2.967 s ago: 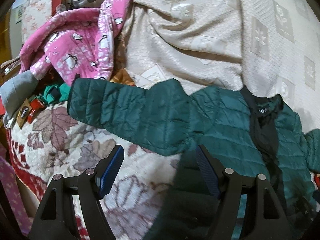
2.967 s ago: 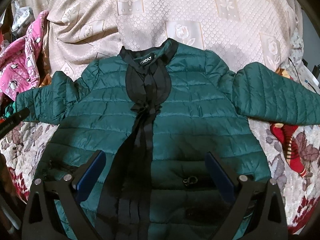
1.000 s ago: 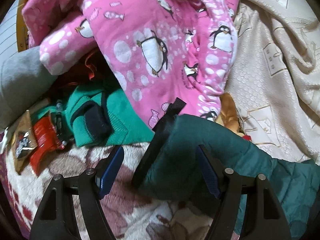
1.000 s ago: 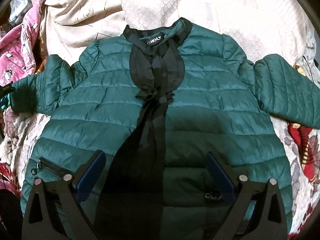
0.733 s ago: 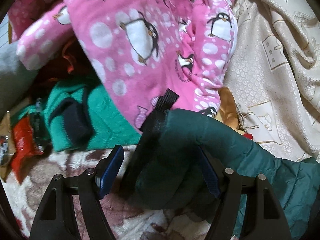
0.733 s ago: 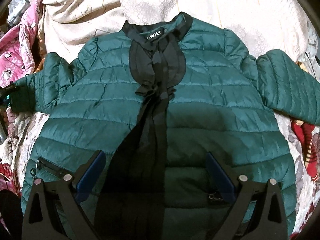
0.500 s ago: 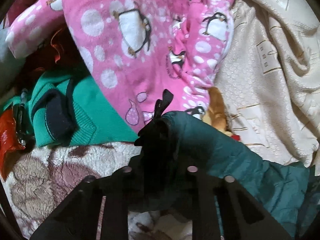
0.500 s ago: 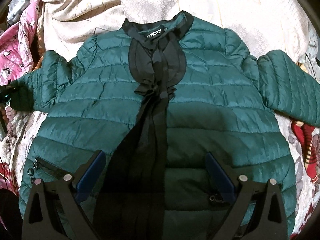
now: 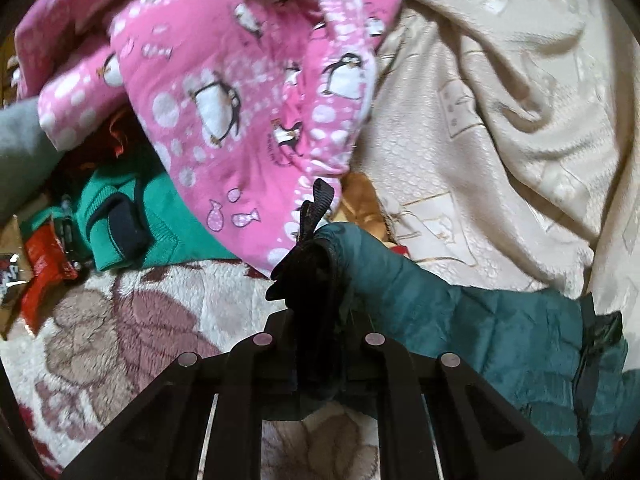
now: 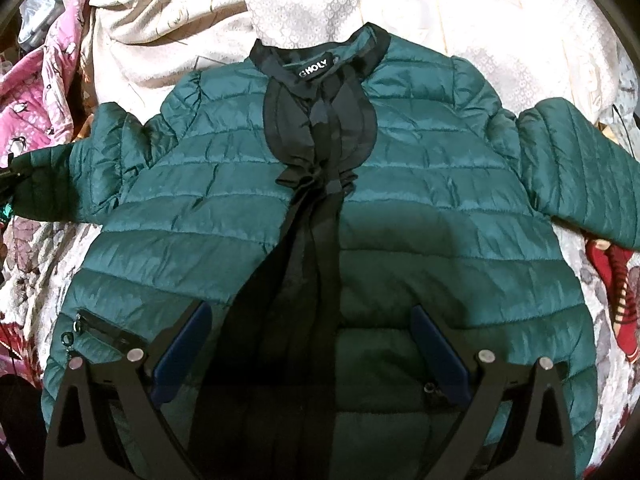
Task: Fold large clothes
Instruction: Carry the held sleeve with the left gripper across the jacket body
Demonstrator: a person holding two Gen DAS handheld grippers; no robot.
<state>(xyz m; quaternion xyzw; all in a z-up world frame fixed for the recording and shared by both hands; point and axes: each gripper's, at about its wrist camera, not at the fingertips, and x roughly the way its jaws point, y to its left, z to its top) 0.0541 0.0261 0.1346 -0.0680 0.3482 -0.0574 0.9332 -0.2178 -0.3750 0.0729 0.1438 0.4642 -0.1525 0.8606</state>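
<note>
A dark green quilted jacket [image 10: 420, 216] with a black ruffled front placket lies face up on the bed, both sleeves spread out. In the left wrist view my left gripper [image 9: 318, 344] is shut on the black cuff [image 9: 312, 280] of the jacket's left-hand sleeve [image 9: 460, 312], which is lifted a little off the blanket. In the right wrist view my right gripper [image 10: 308, 348] hangs open over the jacket's lower front, nothing between its blue pads [image 10: 178, 348]. The far right sleeve [image 10: 580, 184] lies flat.
A pink penguin-print garment [image 9: 240, 92] is heaped just beyond the held cuff, with a green knit piece [image 9: 120, 220] and red packets [image 9: 40, 276] to its left. A cream quilted bedspread [image 9: 500, 140] covers the back; a floral blanket [image 9: 120, 340] lies under the jacket.
My left gripper closed on the sleeve cuff, then drew back slightly with it, and the sleeve bunched toward the body. The right gripper has stayed where it was.
</note>
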